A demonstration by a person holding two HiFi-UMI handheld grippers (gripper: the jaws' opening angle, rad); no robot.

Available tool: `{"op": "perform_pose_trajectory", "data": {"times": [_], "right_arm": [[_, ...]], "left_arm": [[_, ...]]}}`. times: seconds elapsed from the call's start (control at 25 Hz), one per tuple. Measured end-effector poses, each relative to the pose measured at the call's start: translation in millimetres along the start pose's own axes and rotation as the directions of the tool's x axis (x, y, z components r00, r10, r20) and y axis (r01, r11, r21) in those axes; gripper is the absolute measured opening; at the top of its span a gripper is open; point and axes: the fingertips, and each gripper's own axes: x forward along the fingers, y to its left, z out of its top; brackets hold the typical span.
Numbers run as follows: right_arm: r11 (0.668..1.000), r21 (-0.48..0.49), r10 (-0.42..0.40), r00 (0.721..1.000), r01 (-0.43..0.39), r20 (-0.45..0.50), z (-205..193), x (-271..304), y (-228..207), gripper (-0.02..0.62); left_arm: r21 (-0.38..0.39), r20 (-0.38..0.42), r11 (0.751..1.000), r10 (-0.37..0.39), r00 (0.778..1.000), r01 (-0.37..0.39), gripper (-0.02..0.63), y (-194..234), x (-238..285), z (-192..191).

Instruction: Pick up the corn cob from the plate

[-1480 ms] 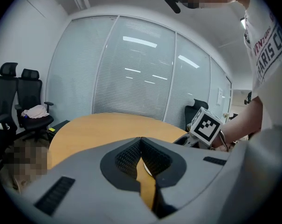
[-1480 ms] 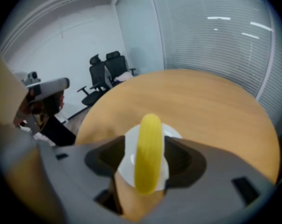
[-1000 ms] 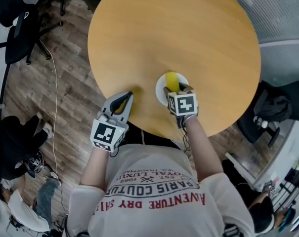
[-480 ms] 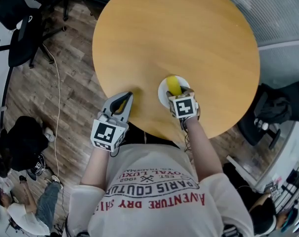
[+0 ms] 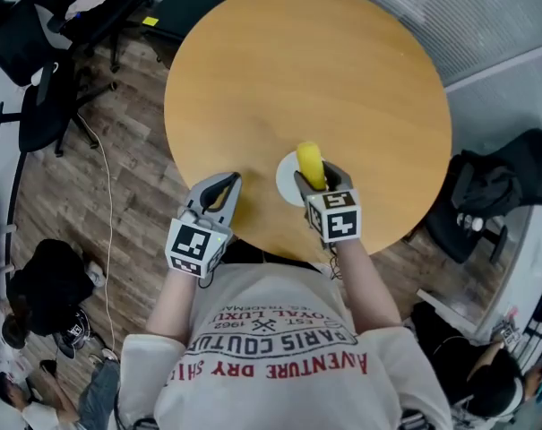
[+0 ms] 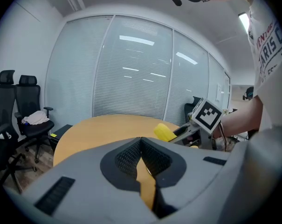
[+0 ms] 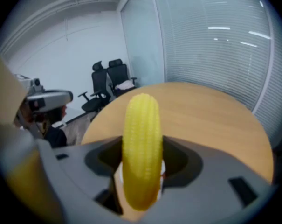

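Right gripper view shows the right gripper (image 7: 141, 148) clamped on the corn cob (image 7: 141, 120). The cob juts past the jaws toward 12 o'clock, over the white plate (image 5: 286, 179) near the round table's (image 5: 342, 79) 6 o'clock edge. The left gripper (image 6: 141, 141), jaws together and empty, sits near 7 o'clock.

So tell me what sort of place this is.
Most likely an office meeting room: a round wooden table stands on wood-look flooring, black swivel office chairs sit off to the side, and a glass partition wall with blinds runs behind the table.
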Motion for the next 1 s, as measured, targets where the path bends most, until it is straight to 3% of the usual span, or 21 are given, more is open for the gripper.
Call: {"op": "perform_pose_trajectory", "data": {"times": [0.2,0.48,0.76,1.0], "right_arm": [[0.999,0.029,-0.018,0.974,0.012,0.225,51,-55,-1,0.268],[0.996,0.050,-0.087,0.868,0.072,0.488,103,-135,-8,0.268],[0.989,0.071,-0.145,0.777,0.128,0.613,116,-189,-24,0.268],[0.986,0.067,-0.158,0.747,0.152,0.645,118,-206,-32,0.268]], "left_arm": [[0.036,0.036,0.999,-0.033,0.999,0.032,0.035,-11,2,38],[0.115,0.098,0.990,-0.097,0.990,0.085,0.035,-30,14,94],[0.122,0.162,0.983,-0.157,0.974,0.138,0.035,-53,26,134],[0.138,0.177,0.980,-0.166,0.970,0.143,0.035,-62,35,147]]}}
